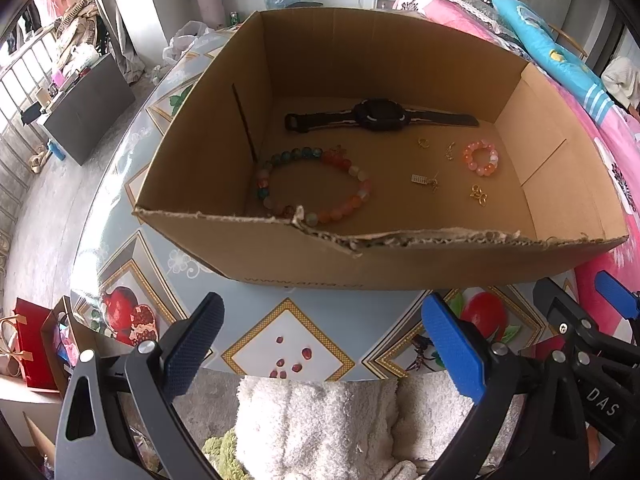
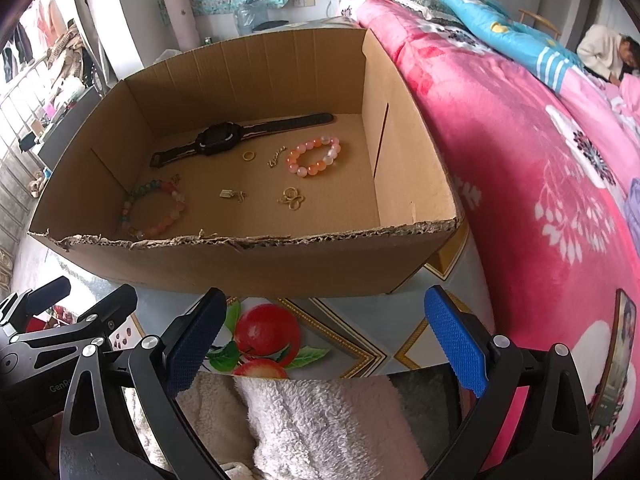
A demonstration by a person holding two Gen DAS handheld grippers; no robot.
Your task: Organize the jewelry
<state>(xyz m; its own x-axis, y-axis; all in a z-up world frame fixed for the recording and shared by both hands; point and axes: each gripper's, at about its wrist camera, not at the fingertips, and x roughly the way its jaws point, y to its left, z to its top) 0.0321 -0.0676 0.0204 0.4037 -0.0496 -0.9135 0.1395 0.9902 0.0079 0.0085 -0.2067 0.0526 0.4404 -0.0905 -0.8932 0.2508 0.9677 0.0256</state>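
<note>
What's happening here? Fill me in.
A person is holding two grippers, left and right, both open and empty, over the table in front of a cardboard box. Inside the box lie a watch, a big bead bracelet, a small pink bracelet and a few small gold pieces. Nothing is being handled right now.

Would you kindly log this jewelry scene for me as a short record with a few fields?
container: open cardboard box with a torn front edge, on a fruit-patterned table
at the back of the box: black watch, lying flat
large bracelet: multicoloured beads, near the box's left wall
small bracelet: pink and orange beads, toward the right
small gold pieces: several, loose between the bracelets; gold rings
left gripper: open, empty, outside the box
right gripper: open, empty, outside the box
</note>
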